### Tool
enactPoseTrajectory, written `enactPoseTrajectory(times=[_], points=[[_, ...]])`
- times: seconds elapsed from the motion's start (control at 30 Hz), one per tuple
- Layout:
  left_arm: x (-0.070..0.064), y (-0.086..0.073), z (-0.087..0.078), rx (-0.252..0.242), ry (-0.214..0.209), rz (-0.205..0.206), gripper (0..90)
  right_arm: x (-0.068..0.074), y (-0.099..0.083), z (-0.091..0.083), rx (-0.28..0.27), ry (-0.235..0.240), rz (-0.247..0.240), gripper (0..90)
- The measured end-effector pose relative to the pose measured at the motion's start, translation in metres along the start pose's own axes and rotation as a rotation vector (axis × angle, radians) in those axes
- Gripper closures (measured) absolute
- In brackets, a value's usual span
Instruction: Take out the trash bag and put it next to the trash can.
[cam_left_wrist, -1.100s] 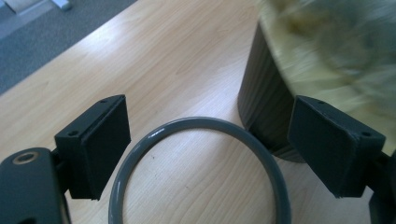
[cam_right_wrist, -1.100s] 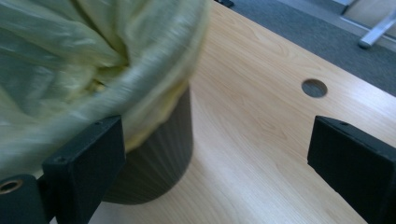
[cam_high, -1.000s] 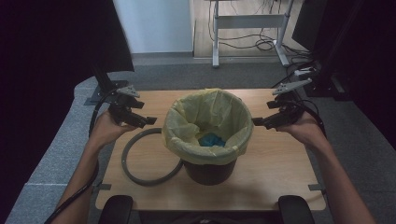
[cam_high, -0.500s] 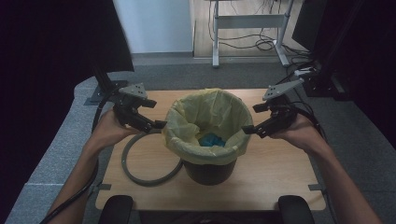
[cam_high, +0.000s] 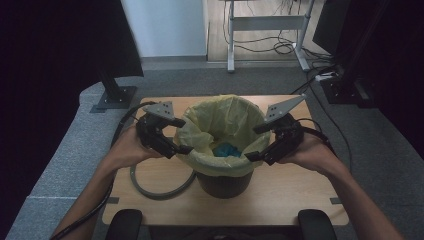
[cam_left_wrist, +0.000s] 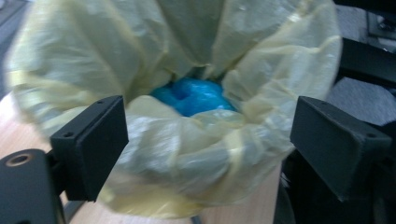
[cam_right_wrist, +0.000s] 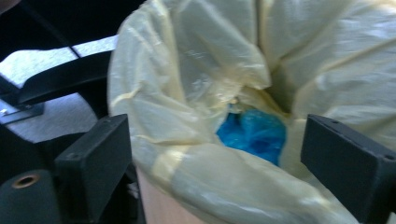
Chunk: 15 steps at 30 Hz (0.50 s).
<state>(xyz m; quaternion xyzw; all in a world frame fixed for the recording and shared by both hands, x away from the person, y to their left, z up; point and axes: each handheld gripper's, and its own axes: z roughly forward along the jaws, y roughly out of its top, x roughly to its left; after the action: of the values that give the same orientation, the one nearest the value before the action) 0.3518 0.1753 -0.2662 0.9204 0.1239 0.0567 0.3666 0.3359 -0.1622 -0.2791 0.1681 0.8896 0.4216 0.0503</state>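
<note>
Both pairs of jaws stand spread wide, nothing pinched between them. In the left gripper view the two black pads of the left gripper (cam_left_wrist: 205, 154) frame the folded-over rim of the yellow bag (cam_left_wrist: 187, 154), one pad to each side; the right gripper (cam_right_wrist: 224, 172) frames the opposite rim the same way in its own view. From the high view the left gripper (cam_high: 181, 149) sits just at the bag's left edge and the right gripper (cam_high: 248, 157) at its right edge (whether either tip touches the plastic I cannot tell).

Counted: two grippers, one bag, one bin, one ring.

The yellow bag (cam_high: 220, 120) is thin, crinkled, translucent plastic, its mouth open and turned down over the rim of a dark bin (cam_high: 223, 183) that stands upright in the middle of the wooden table (cam_high: 290, 200). Deep inside lies a crumpled blue wad (cam_high: 226, 149). A grey ring (cam_high: 160, 187) lies flat on the table just left of the bin.
</note>
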Motion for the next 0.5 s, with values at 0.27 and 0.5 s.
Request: enactPoseTrajectory(times=[0.27,0.5], points=[[-0.017,0.005,0.018,0.046,-0.057,0.048,14.2,0.014,0.002,0.017,0.032,0.077,-0.037,19.7],[-0.022,0.002,0.028,0.096,-0.093,0.059,24.0,0.017,0.001,0.021,0.055,0.140,-0.086,52.4]])
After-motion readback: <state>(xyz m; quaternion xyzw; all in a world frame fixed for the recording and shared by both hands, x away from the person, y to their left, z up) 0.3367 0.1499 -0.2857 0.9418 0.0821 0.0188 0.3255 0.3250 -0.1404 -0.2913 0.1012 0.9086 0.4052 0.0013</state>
